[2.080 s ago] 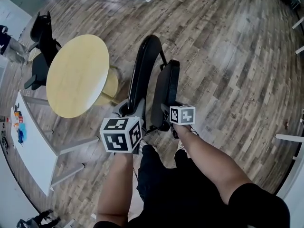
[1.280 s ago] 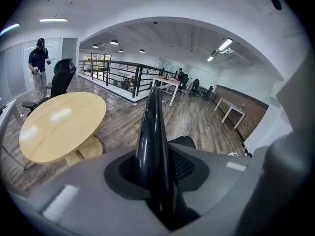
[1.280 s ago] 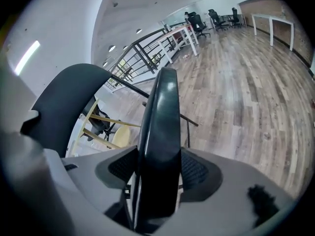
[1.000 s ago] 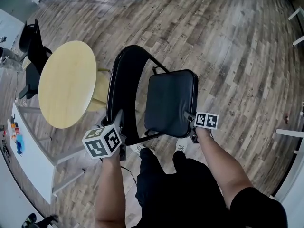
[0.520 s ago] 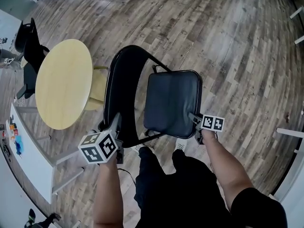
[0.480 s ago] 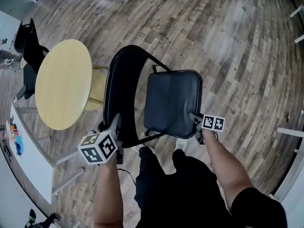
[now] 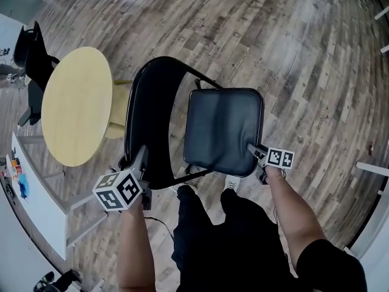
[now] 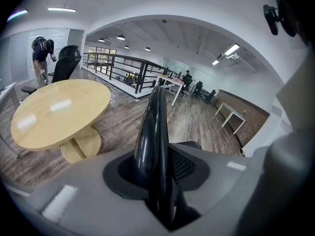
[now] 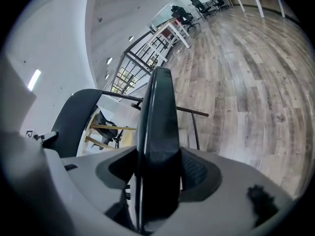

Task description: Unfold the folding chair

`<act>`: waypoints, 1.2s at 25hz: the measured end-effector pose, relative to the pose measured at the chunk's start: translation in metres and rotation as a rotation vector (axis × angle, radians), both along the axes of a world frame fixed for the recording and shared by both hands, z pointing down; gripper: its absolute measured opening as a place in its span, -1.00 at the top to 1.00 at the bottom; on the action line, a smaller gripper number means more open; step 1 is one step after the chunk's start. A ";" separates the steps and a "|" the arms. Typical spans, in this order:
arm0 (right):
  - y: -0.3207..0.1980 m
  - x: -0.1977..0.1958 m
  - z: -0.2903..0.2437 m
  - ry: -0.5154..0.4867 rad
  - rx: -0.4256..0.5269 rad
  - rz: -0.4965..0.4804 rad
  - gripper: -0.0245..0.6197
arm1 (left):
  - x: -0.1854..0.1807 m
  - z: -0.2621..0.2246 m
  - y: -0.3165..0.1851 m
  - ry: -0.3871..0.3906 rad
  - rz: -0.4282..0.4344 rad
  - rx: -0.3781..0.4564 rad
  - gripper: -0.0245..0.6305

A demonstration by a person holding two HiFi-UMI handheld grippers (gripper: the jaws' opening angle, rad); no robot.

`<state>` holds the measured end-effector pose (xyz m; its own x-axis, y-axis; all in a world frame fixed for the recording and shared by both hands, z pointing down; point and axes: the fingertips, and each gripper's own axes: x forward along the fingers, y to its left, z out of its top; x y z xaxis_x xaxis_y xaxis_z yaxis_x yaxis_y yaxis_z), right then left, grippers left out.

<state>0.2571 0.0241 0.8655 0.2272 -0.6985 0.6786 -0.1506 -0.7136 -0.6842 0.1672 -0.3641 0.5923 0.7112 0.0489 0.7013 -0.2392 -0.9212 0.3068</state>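
The black folding chair stands open on the wood floor. In the head view its curved backrest point(image 7: 149, 114) is at the left and its padded seat point(image 7: 222, 129) lies flat at the right. My left gripper point(image 7: 141, 163) holds the backrest's near rim. In the left gripper view that rim point(image 8: 152, 127) runs up between the jaws of the left gripper point(image 8: 157, 166), which have just been opening slightly. My right gripper point(image 7: 252, 148) is shut on the seat's near right edge. In the right gripper view the seat edge point(image 9: 158, 127) fills the right gripper point(image 9: 157, 173), with the backrest point(image 9: 74, 117) behind.
A round wooden table point(image 7: 76, 105) stands just left of the chair, with a black office chair point(image 7: 33, 47) beyond it. A white desk point(image 7: 36, 187) runs along the left edge. The person's legs point(image 7: 213, 236) are right behind the chair. A person point(image 8: 42, 53) stands far off.
The seat has swung down from upright beside the backrest to lying flat. My right gripper went right and down with it. My left gripper sank a little to the left with the backrest.
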 end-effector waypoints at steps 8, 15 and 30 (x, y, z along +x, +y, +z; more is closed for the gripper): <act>0.011 0.002 0.020 -0.014 0.045 0.010 0.09 | -0.003 0.018 -0.018 0.007 -0.005 -0.019 0.54; 0.029 0.006 0.043 -0.024 0.097 0.019 0.09 | -0.003 0.034 -0.019 0.017 -0.005 -0.050 0.54; 0.064 0.009 0.084 -0.045 0.214 0.022 0.09 | -0.002 0.063 -0.009 0.025 -0.006 -0.073 0.53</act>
